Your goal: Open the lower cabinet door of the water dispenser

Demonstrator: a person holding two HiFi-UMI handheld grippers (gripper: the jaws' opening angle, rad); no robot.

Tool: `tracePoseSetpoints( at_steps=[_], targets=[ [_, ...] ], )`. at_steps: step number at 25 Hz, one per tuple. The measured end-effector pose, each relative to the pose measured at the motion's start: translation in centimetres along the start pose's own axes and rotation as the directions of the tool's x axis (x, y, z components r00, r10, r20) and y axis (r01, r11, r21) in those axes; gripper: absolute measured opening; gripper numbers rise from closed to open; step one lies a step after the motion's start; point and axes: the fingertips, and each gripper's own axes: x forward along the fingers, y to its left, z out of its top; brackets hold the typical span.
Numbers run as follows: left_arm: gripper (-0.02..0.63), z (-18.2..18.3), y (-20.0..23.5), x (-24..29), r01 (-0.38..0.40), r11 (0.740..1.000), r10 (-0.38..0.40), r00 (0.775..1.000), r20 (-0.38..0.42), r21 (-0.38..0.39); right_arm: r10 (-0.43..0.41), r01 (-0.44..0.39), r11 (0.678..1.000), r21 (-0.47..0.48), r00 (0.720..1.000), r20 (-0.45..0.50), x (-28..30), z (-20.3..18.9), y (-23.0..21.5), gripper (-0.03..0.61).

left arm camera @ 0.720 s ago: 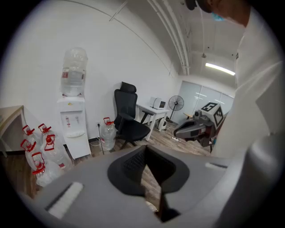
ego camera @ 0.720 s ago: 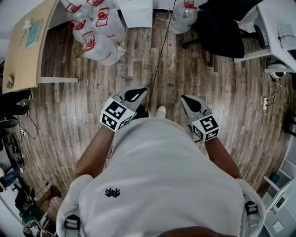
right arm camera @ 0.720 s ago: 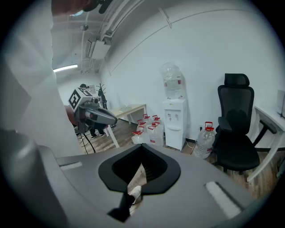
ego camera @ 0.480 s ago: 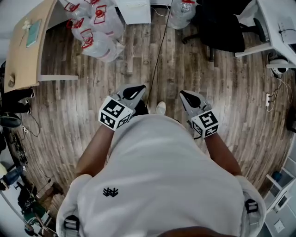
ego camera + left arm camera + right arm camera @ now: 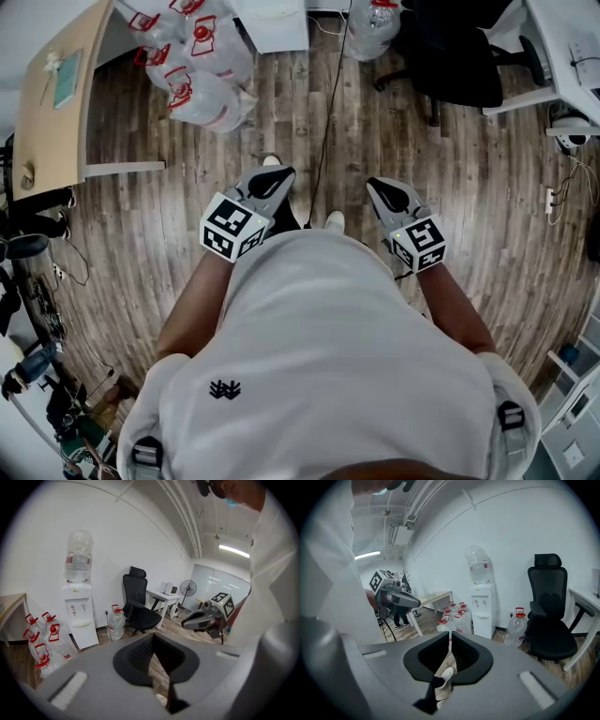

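The white water dispenser (image 5: pixel 78 616) stands against the far wall with an empty bottle (image 5: pixel 78 557) on top. Its lower cabinet door (image 5: pixel 87 638) is closed, and so it looks in the right gripper view (image 5: pixel 483 624). In the head view only the dispenser's base (image 5: pixel 274 26) shows at the top edge. My left gripper (image 5: pixel 281 172) and right gripper (image 5: pixel 373 185) are held in front of the body, well short of the dispenser. Both are shut and hold nothing. Each shows in the other's view: right gripper (image 5: pixel 202 619), left gripper (image 5: pixel 396 599).
Several water jugs with red caps (image 5: pixel 202 66) lie left of the dispenser, and one more jug (image 5: pixel 367 28) stands to its right. A black office chair (image 5: pixel 450 61) and a white desk (image 5: pixel 562 56) are on the right, a wooden table (image 5: pixel 56 94) on the left. A cable (image 5: pixel 323 122) runs across the floor.
The person has taken a step towards the dispenser: a shoe now shows ahead of the left gripper. Both grippers have moved slightly forward and stay shut.
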Motion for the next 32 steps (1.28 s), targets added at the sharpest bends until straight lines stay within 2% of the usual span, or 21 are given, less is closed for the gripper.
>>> tracePoseSetpoints(
  at_steps=[8, 14, 19, 25, 28, 32],
  targets=[
    [0.057, 3.1, 12.0, 0.2, 0.042, 0.999, -0.042, 0.999, 0.015, 0.008, -0.046, 0.046, 0.999, -0.006, 0.997, -0.056, 10.3, 5.1, -1.8, 0.035],
    [0.057, 4.5, 20.4, 0.4, 0.110, 0.992, -0.110, 0.994, -0.007, 0.058, -0.089, 0.087, 0.996, -0.026, 0.990, -0.111, 19.0, 8.1, -4.1, 0.046],
    [0.058, 5.0, 25.5, 2.4, 0.129, 0.991, -0.129, 0.991, -0.024, 0.028, -0.090, 0.087, 0.996, -0.021, 0.981, -0.174, 24.9, 8.9, -7.7, 0.052],
    [0.057, 6.9, 29.7, 7.8, 0.107, 0.994, -0.109, 0.993, -0.039, -0.036, -0.020, 0.008, 0.999, -0.050, 0.969, -0.245, 33.1, 9.1, -16.4, 0.055],
    [0.057, 8.2, 32.2, 11.5, 0.079, 0.994, -0.084, 0.995, -0.060, -0.074, 0.020, -0.037, 0.998, -0.056, 0.957, -0.288, 38.3, 8.1, -22.3, 0.063],
    [0.058, 9.4, 34.7, 16.9, 0.050, 0.995, -0.059, 0.993, -0.104, -0.084, 0.066, -0.104, 0.991, -0.089, 0.932, -0.356, 45.1, 5.6, -29.9, 0.071]
  ],
)
